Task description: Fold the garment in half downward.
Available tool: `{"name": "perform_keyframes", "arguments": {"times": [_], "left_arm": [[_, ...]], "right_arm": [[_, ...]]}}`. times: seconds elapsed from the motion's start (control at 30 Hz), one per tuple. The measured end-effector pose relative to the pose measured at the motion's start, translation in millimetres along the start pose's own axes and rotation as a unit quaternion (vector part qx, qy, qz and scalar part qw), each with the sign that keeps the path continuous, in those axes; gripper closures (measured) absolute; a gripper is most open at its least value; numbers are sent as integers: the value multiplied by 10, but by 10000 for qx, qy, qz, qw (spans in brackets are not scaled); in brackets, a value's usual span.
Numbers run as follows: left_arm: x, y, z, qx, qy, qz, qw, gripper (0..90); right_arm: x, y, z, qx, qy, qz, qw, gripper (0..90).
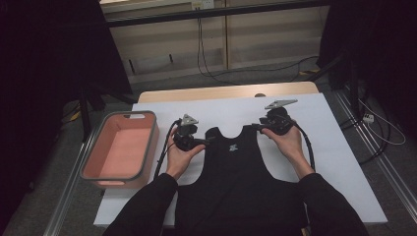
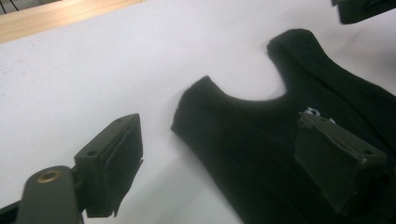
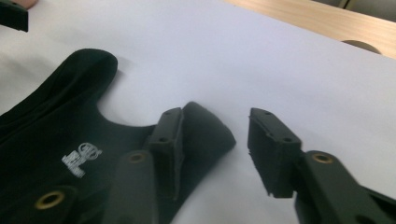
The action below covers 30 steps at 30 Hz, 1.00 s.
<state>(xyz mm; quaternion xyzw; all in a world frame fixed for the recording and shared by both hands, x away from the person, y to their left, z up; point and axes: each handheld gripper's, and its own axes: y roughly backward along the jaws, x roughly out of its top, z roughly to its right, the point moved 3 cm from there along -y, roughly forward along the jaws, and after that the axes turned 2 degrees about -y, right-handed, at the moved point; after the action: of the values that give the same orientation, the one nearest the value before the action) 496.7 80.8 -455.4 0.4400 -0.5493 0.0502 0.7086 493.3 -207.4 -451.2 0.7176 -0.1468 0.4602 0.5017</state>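
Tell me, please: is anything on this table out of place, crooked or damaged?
Nothing stands out. The black vest lies flat on the white table cover, shoulder straps spread evenly. The pink basket sits upright at the left. The left hand-held gripper and right hand-held gripper are open at the straps.

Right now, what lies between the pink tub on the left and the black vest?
In the high view, the left tongs and the hand holding them lie between the pink tub and the black vest, over the white table cover.

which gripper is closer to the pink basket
Left. The left gripper is at the vest's shoulder strap on the pink basket side; the right gripper is at the far strap.
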Motion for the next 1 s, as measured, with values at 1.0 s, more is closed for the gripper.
{"name": "perform_keyframes", "arguments": {"times": [1.0], "left_arm": [[80, -329, -315, 3, 363, -181, 9992, 507]], "right_arm": [[-20, -505, 14, -197, 159, -600, 9979, 874]]}}
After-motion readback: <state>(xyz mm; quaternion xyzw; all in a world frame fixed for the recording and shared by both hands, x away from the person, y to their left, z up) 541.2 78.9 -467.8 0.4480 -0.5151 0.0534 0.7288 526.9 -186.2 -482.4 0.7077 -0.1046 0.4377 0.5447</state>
